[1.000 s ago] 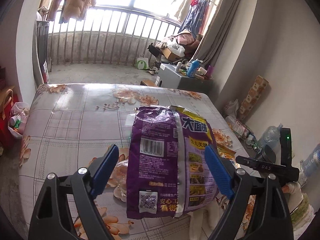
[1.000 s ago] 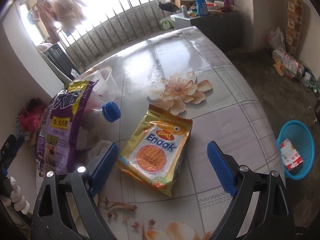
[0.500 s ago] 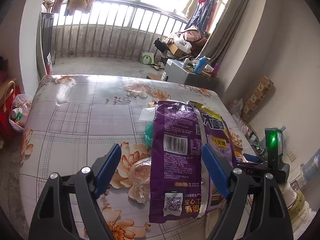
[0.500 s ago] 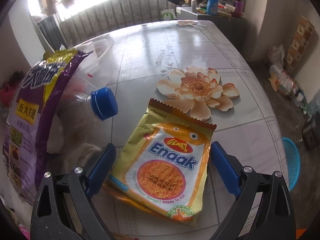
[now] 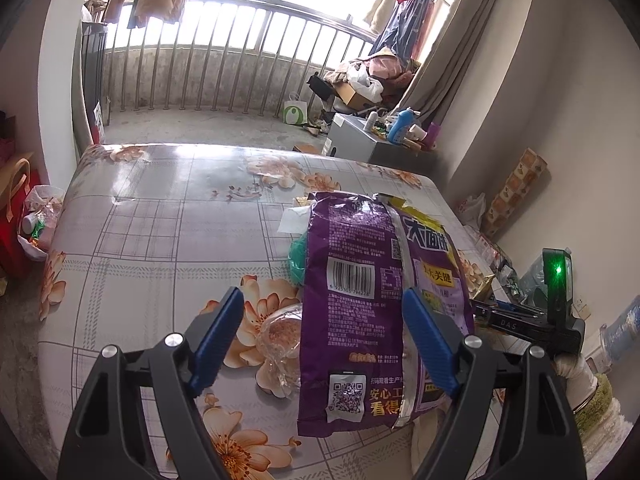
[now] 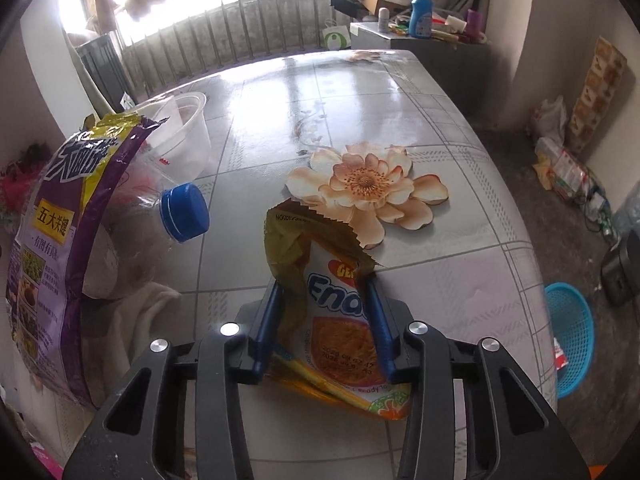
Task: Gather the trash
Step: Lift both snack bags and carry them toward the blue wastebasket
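Pinched in the right gripper (image 6: 326, 320): the yellow snack packet (image 6: 336, 300), at the near edge of the table (image 6: 360, 92), crumpled upward between pads that have just been closing on it. Gripped across its middle, probably so it lifts off the slick cloth in one piece.

Just left of it, held upright, the purple bag (image 6: 52, 240), apparently serving as the trash sack, with a clear bottle's blue cap (image 6: 184, 212) poking out of it. Left gripper (image 5: 322, 300) spread wide around that bag, having narrowed slightly just now. Right finger against the bag, left finger clear of it. Cannot tell what actually holds the bag up.

Still loose on the table beside the bag: crumpled clear plastic (image 5: 280, 340), something green (image 5: 298, 260) and a white scrap (image 5: 294, 220) behind it, plus a clear plastic cup (image 6: 188, 128) further off. Likely next for collecting.

In the way of dropping the packet in: the bottle cap filling that opening.

On the floor to the right, a blue basket (image 6: 568, 340) with a wrapper inside. Far back, a grey cabinet (image 5: 352, 132) cluttered with bottles, and a barred railing (image 5: 224, 68).
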A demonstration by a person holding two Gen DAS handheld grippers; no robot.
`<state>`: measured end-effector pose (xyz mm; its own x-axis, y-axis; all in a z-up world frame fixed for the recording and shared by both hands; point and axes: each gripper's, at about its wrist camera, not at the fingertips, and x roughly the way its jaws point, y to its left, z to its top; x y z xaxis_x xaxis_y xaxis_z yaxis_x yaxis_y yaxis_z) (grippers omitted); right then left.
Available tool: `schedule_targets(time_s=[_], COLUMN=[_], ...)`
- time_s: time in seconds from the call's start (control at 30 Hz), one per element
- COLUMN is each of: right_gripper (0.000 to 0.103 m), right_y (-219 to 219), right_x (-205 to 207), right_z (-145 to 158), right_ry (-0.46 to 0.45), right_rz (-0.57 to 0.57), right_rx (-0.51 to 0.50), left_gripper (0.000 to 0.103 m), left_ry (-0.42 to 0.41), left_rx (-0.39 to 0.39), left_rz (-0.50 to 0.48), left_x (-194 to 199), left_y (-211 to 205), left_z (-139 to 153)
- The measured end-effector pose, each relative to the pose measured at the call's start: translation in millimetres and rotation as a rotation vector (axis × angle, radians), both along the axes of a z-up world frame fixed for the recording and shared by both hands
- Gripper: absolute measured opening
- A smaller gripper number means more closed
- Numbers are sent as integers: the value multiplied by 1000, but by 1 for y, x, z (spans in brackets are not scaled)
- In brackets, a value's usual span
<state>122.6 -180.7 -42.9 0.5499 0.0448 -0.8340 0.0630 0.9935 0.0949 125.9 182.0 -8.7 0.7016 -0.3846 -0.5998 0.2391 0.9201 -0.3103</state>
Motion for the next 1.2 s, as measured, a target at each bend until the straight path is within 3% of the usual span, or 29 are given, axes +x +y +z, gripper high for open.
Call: schedule_targets(time_s=[0.07, 0.2, 0.4, 0.53, 0.7, 0.97, 1.13, 1.2], right_gripper=[29, 28, 29, 29, 29, 29, 29, 29], right_y=[-9, -11, 7, 15, 27, 36, 33, 32], right_x=[4, -5, -8, 1, 9, 12, 15, 16], right_z=[3, 28, 50, 48, 40, 32, 32, 32], right_ry=[4, -84, -150, -139, -117, -77, -73, -71], right_rz=[-8, 28, 120, 157, 205, 225, 221, 217], right_rx=[85, 235, 312, 358, 361, 367, 379, 381], left_gripper=[78, 76, 71, 65, 51, 43, 42, 35], left_ry=[1, 11, 64, 136, 201, 172, 169, 165], left_rx=[4, -5, -59, -152, -261, -450, -614, -599], left_rz=[1, 6, 7, -7, -69, -154, -242, -243], left_x=[0, 1, 21, 41, 50, 31, 26, 23], left_y=[0, 1, 6, 13, 16, 22, 20, 16], left_z=[1, 2, -6, -17, -21, -2, 5, 7])
